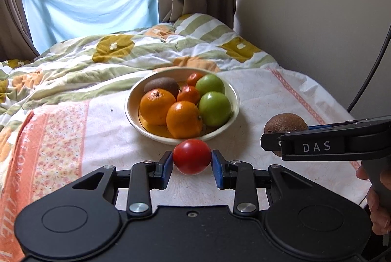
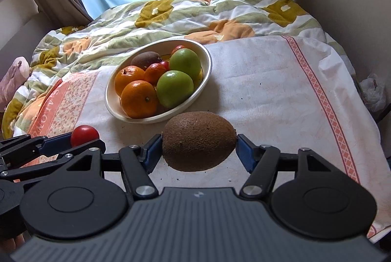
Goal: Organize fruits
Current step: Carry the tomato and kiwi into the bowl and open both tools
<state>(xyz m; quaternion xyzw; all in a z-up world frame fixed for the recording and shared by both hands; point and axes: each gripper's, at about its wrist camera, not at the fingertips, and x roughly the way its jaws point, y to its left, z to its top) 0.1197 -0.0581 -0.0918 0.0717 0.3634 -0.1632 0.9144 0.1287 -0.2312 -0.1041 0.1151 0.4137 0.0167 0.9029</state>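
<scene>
Left wrist view, from left to right: a white cloth with an orange patterned border covers the near part of the bed; behind it lies a quilt in green, mustard and orange. At centre stands a cream bowl holding two oranges, two smaller orange fruits, two green apples and one kiwi. Just in front of the bowl, the left gripper grips a red tomato — both blue pads touch its sides. Whether the tomato rests on the cloth cannot be told. To the right, the right gripper enters side-on, partly hiding a second kiwi.

Right wrist view, from left to right: the tomato in the left gripper appears at the lower left, near the bowl. At centre the right gripper clamps the brown kiwi lengthwise — one pad at each end — just in front of the bowl's rim, over the cloth.
</scene>
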